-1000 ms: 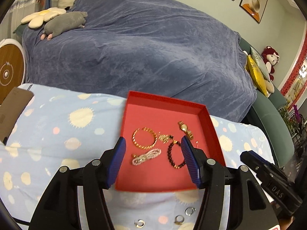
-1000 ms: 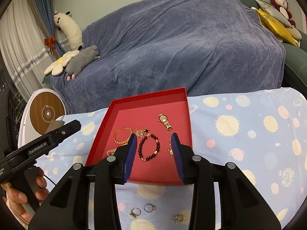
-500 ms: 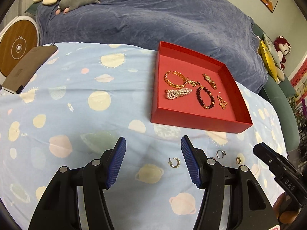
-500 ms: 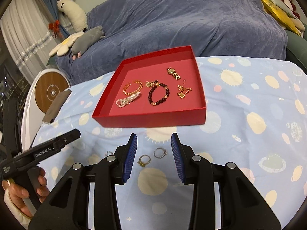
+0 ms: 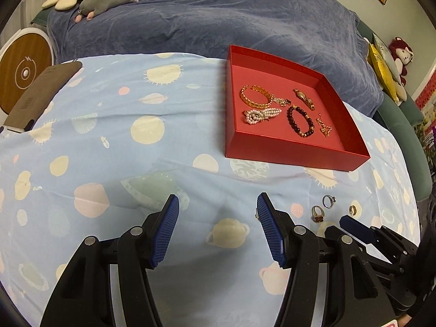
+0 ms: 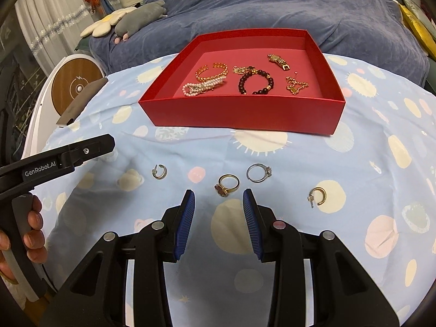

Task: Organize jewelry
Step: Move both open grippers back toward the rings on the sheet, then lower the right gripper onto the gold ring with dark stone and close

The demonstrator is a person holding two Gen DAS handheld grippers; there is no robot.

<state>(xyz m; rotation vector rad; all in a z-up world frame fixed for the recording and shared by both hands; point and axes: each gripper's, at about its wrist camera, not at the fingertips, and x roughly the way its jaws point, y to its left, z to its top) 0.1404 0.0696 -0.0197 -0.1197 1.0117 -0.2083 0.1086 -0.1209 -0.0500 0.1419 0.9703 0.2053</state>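
A red tray on the blue spotted cloth holds a gold bangle, a pearl piece, a dark bead bracelet, a gold watch and a gold chain. On the cloth in front lie a gold ring, a silver ring, a silver hoop earring and a gold hoop earring. My right gripper is open and empty, just short of the gold ring. My left gripper is open and empty, left of the rings.
A sofa under a blue-grey cover stands behind the table with a grey plush toy. A round white and wood device and a brown flat object sit at the left. The left gripper's body reaches in from the left.
Both grippers have pulled back and tilted down from the tray toward the near cloth. The loose rings and earrings now lie just ahead of the right gripper.
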